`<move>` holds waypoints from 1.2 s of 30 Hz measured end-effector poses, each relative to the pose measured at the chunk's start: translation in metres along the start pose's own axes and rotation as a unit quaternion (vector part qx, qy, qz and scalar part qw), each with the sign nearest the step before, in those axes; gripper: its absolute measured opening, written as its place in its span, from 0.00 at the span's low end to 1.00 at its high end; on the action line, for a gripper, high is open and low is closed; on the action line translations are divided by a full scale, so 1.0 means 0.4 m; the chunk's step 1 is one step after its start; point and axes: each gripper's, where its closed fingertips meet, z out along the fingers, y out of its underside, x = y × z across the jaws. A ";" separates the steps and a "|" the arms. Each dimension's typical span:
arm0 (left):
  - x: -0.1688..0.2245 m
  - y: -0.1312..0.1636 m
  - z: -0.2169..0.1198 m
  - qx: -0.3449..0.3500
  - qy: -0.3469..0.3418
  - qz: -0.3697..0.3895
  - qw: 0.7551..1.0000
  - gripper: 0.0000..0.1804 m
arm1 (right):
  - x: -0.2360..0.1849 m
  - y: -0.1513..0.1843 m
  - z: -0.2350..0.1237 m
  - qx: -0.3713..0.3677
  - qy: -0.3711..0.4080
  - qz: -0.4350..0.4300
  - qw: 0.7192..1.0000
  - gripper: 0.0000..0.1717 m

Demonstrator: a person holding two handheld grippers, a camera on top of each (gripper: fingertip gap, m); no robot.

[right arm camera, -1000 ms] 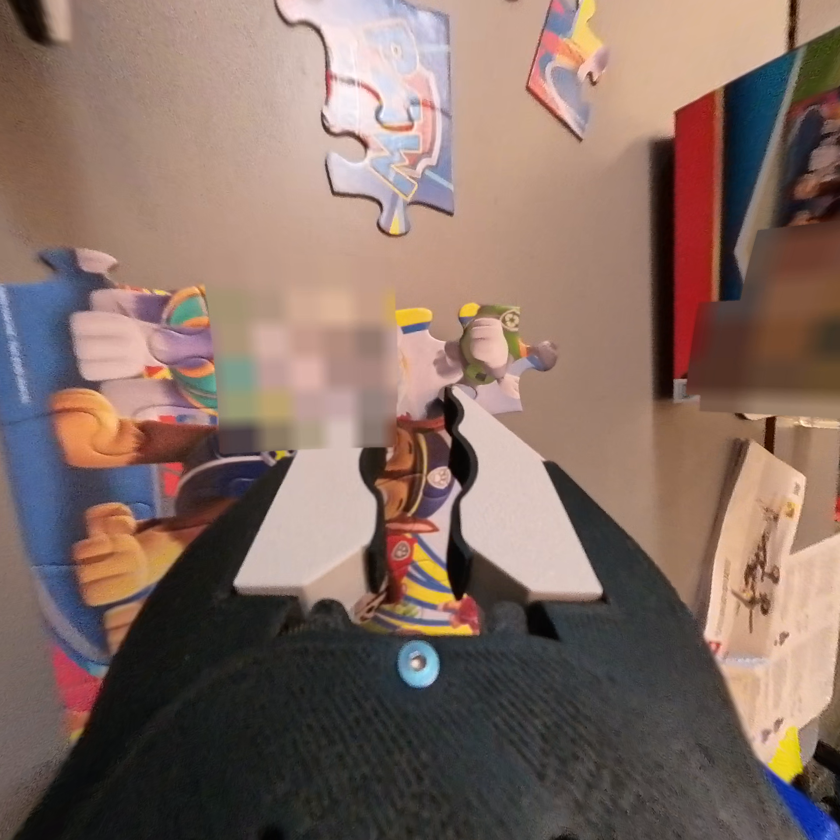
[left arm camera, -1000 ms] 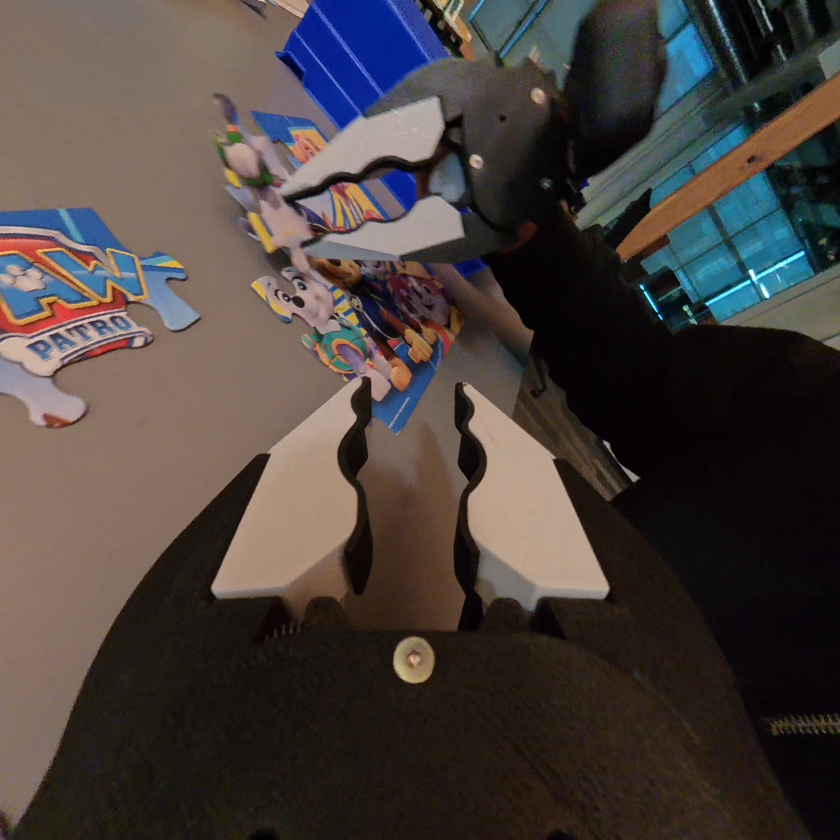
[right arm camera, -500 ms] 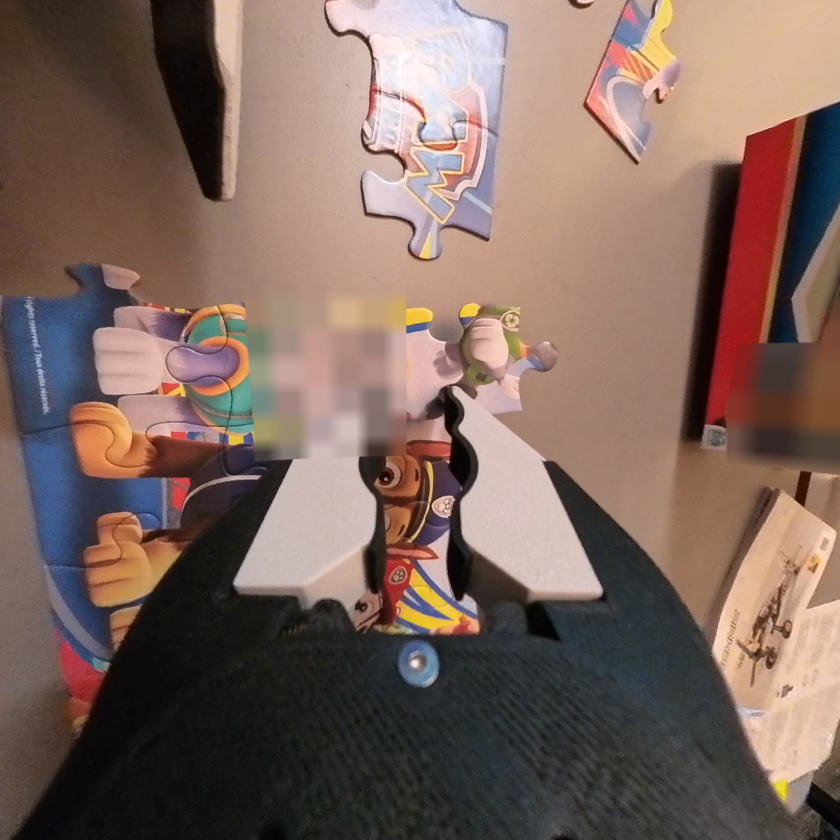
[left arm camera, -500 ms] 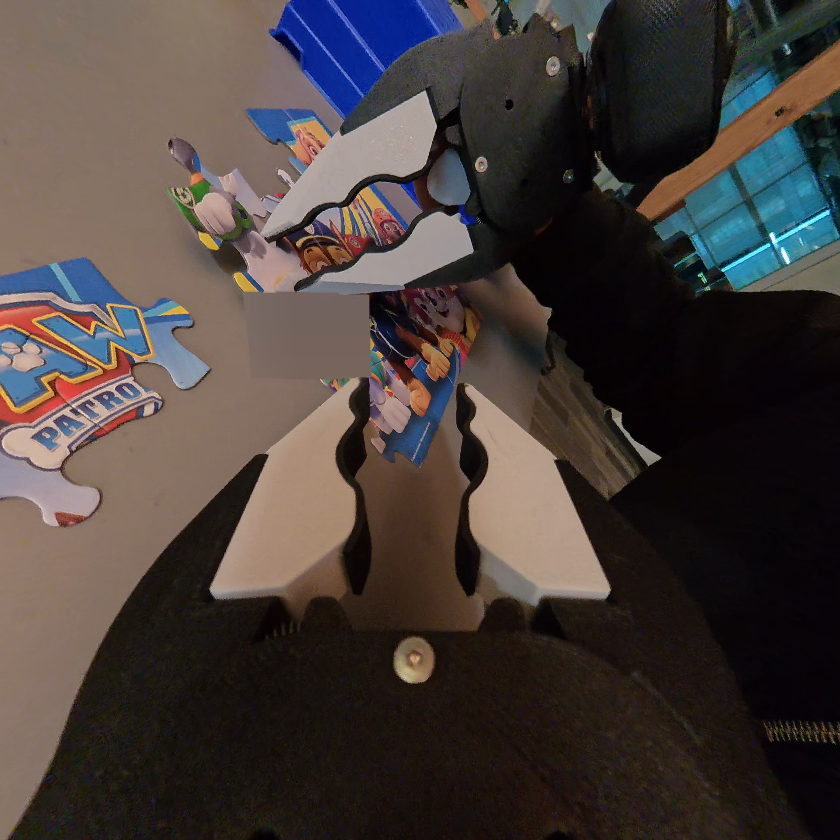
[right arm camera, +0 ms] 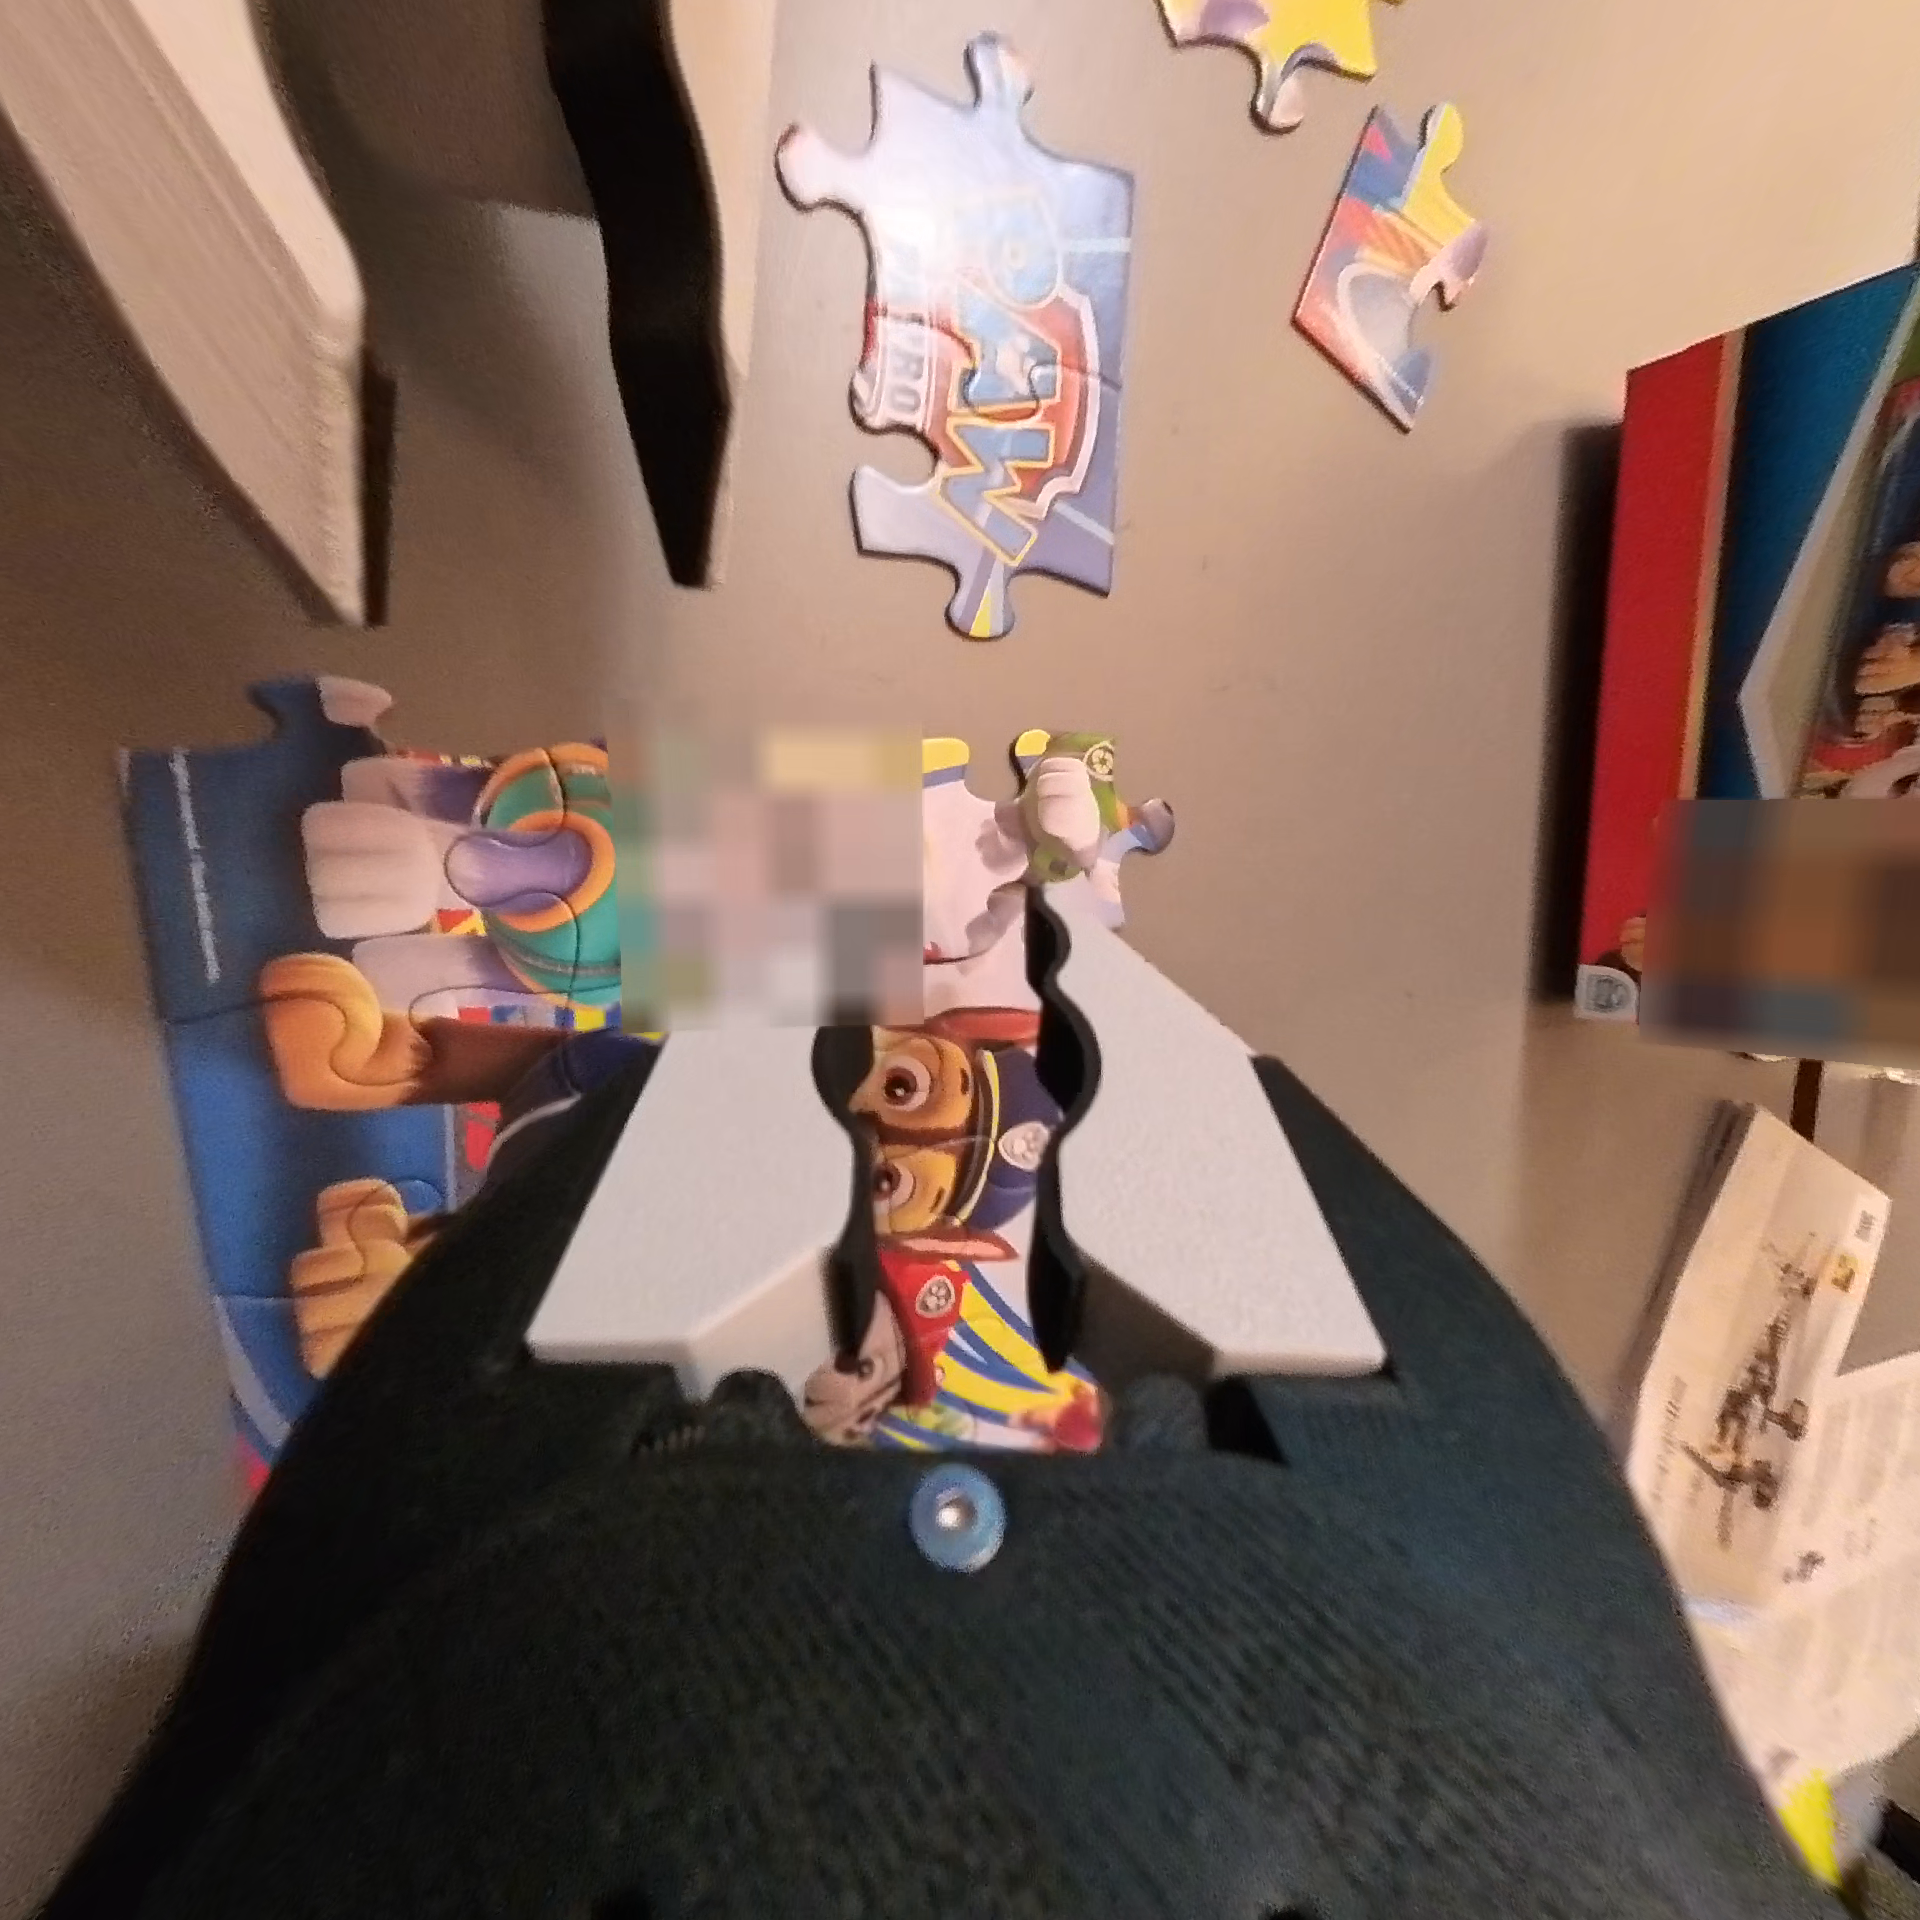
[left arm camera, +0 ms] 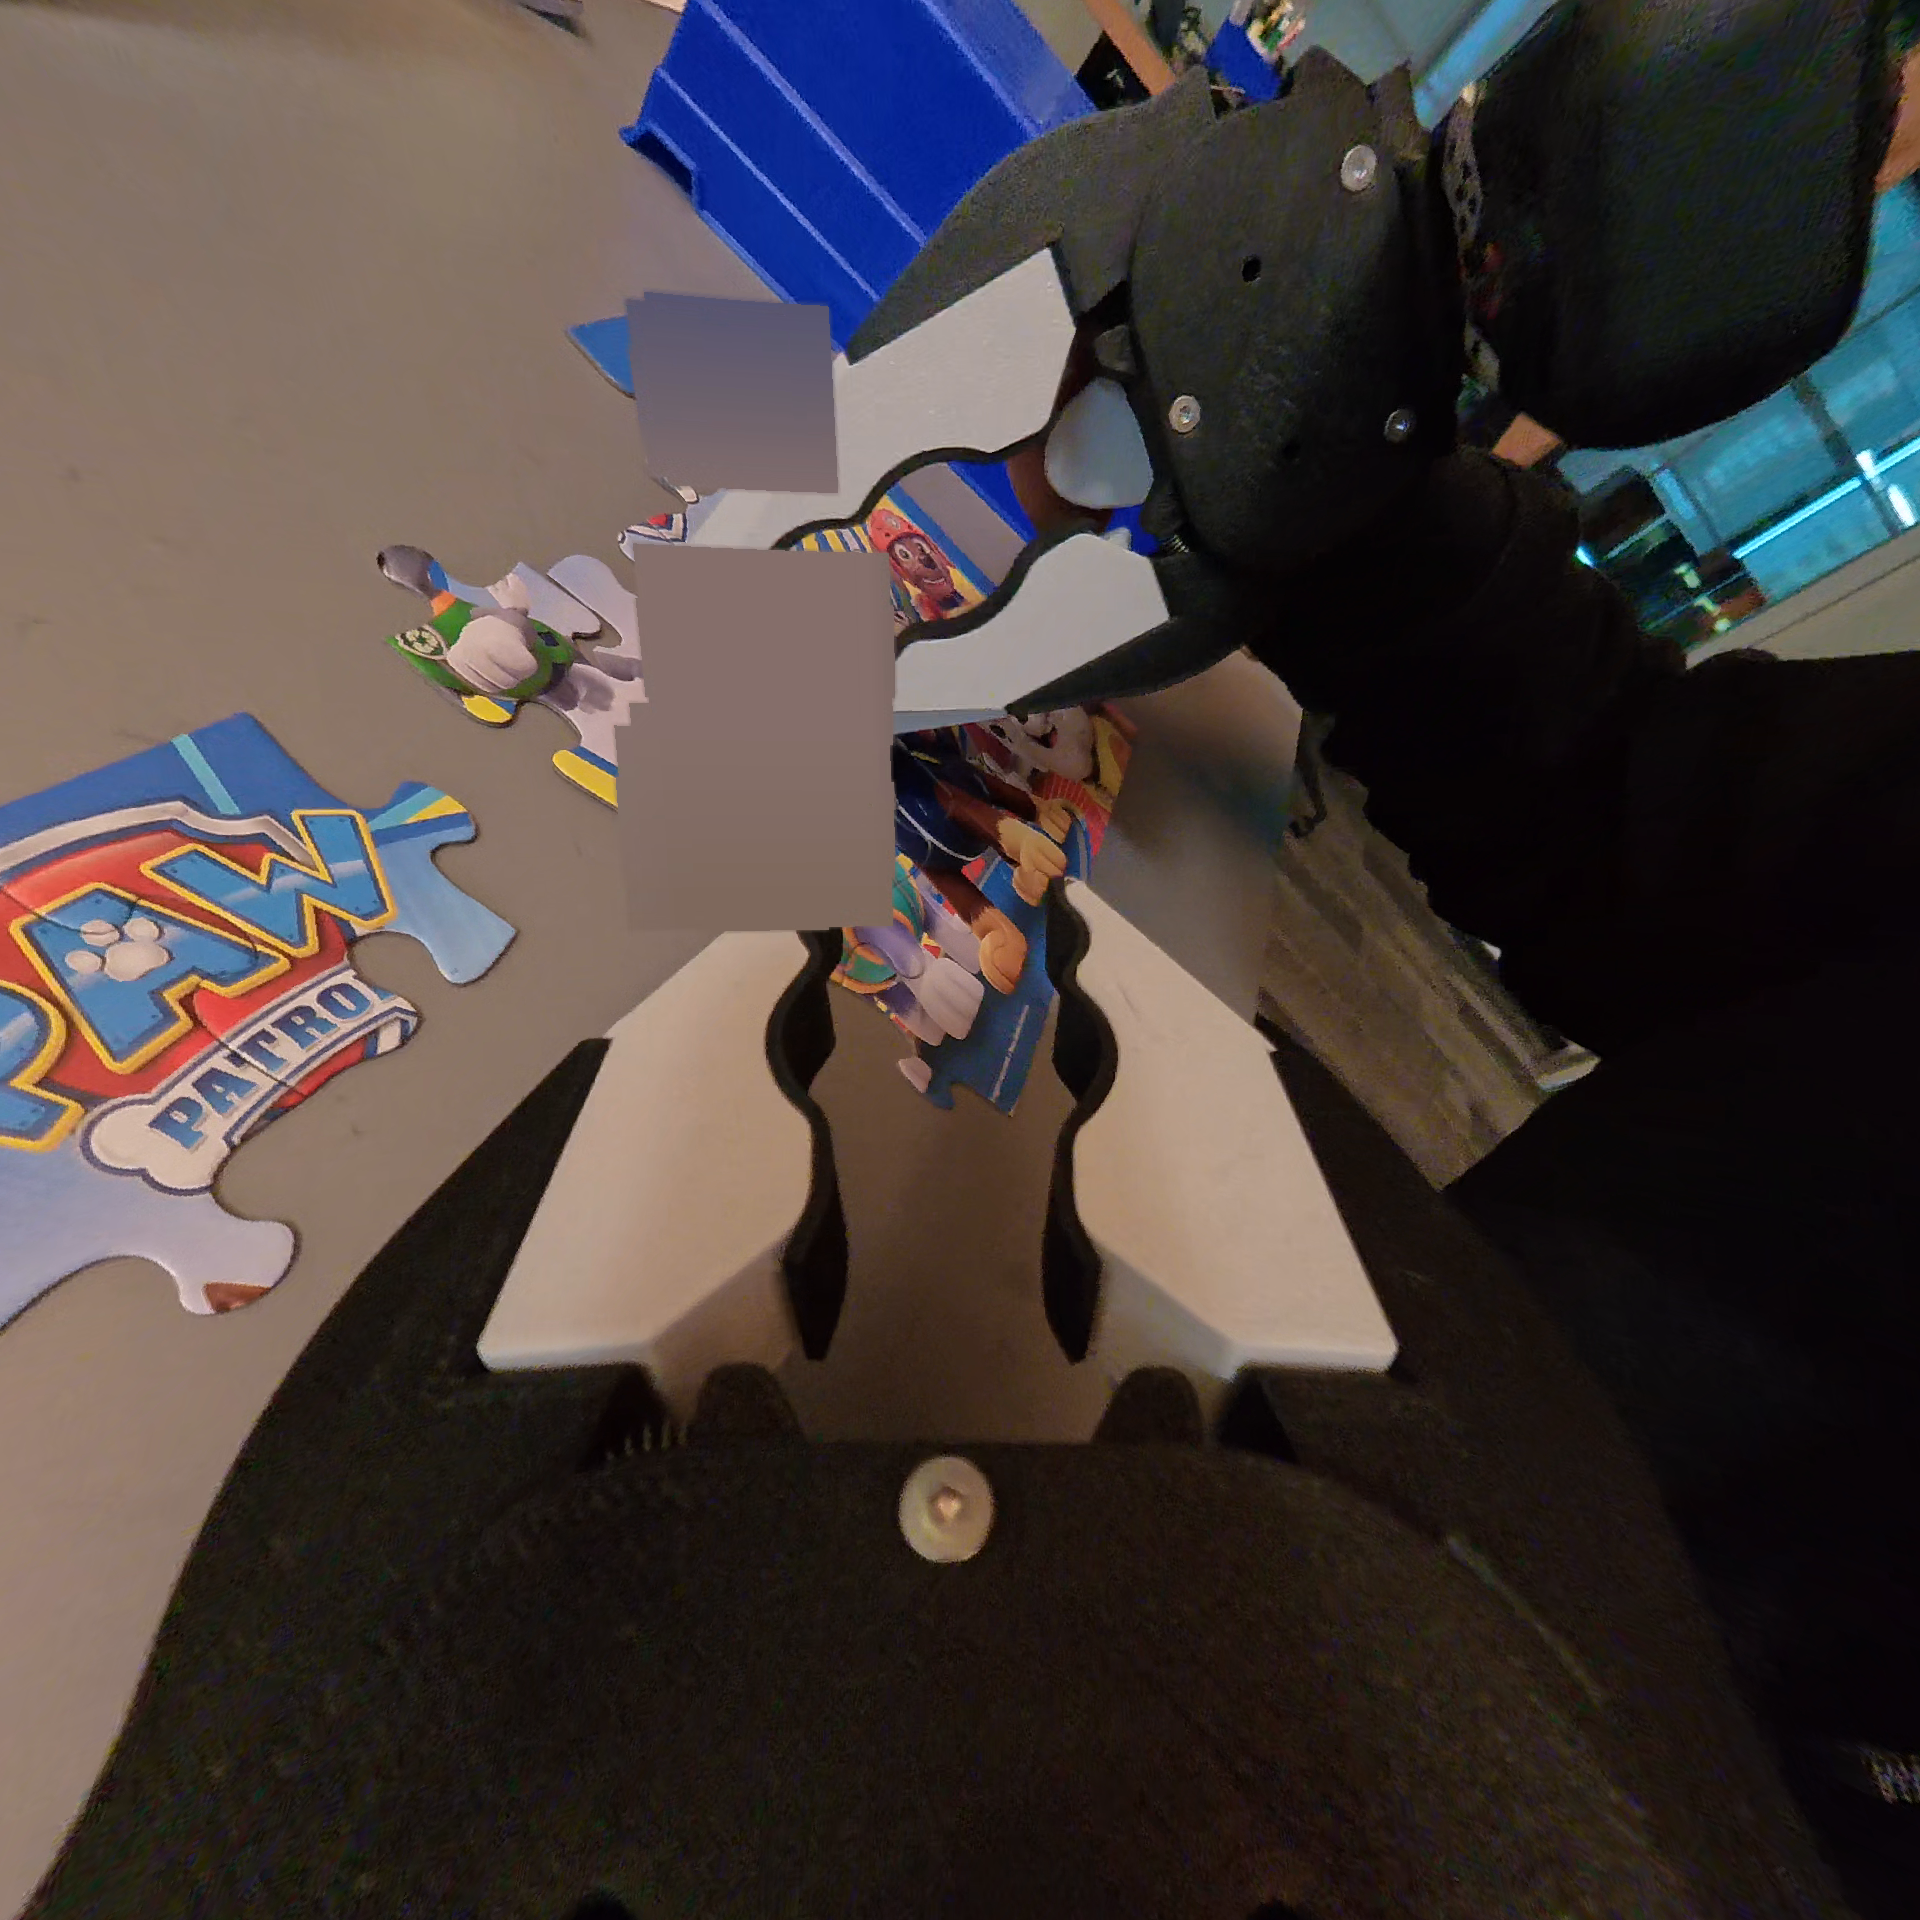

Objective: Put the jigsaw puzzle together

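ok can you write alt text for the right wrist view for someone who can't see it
The right gripper hovers with open jaws over a partly assembled cartoon jigsaw on a grey table. Loose puzzle pieces lie beyond it, a red and blue box stands at right, and the left gripper enters top left.

Your right gripper (right arm camera: 940,997) covers the near part of the joined puzzle block (right arm camera: 416,935), and a mosaic patch hides that block's middle. Beyond the block, the yellow puzzle piece (right arm camera: 1288,42) is cut by the top edge. Right of the block, the box (right arm camera: 1766,623) and blurred leaflet (right arm camera: 1745,1403) run off frame.
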 end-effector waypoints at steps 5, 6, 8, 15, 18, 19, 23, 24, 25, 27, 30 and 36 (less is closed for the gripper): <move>-0.051 0.005 0.012 -0.040 -0.045 0.034 0.998 0.23 | 0.063 0.020 0.006 0.022 0.019 0.111 0.993 0.16; -0.072 0.002 0.011 -0.049 -0.062 0.041 0.996 0.25 | 0.084 0.024 0.005 0.040 0.023 0.140 0.989 0.17; -0.096 -0.018 0.006 -0.049 -0.077 0.050 0.995 0.26 | 0.118 0.028 0.000 0.074 0.026 0.206 0.975 0.17; -0.117 -0.076 0.020 -0.059 -0.084 0.095 0.990 0.27 | 0.055 0.040 -0.111 0.126 0.114 0.295 0.940 0.12; -0.129 -0.080 0.044 -0.082 -0.073 0.126 0.986 0.34 | -0.006 0.022 -0.140 0.168 0.138 0.337 0.916 0.13; -0.123 -0.085 0.058 -0.081 -0.054 0.142 0.985 0.43 | -0.016 0.017 -0.151 0.190 0.158 0.352 0.903 0.13; -0.141 -0.084 0.099 -0.097 -0.040 0.159 0.982 0.56 | -0.011 0.040 -0.255 0.325 0.285 0.414 0.801 0.10; -0.154 -0.081 0.107 -0.108 -0.050 0.170 0.978 0.57 | -0.017 0.040 -0.285 0.359 0.303 0.413 0.781 0.10; -0.167 -0.077 0.113 -0.121 -0.058 0.185 0.974 0.57 | -0.024 0.036 -0.316 0.382 0.319 0.402 0.769 0.09; -0.192 -0.065 0.122 -0.153 -0.069 0.215 0.962 0.58 | -0.032 0.046 -0.344 0.383 0.350 0.382 0.765 0.05; -0.203 -0.059 0.128 -0.183 -0.063 0.254 0.948 0.58 | -0.041 0.054 -0.321 0.367 0.328 0.399 0.774 0.09; -0.176 -0.038 0.143 -0.204 -0.014 0.241 0.949 0.48 | -0.055 0.037 -0.306 0.327 0.359 0.360 0.796 0.09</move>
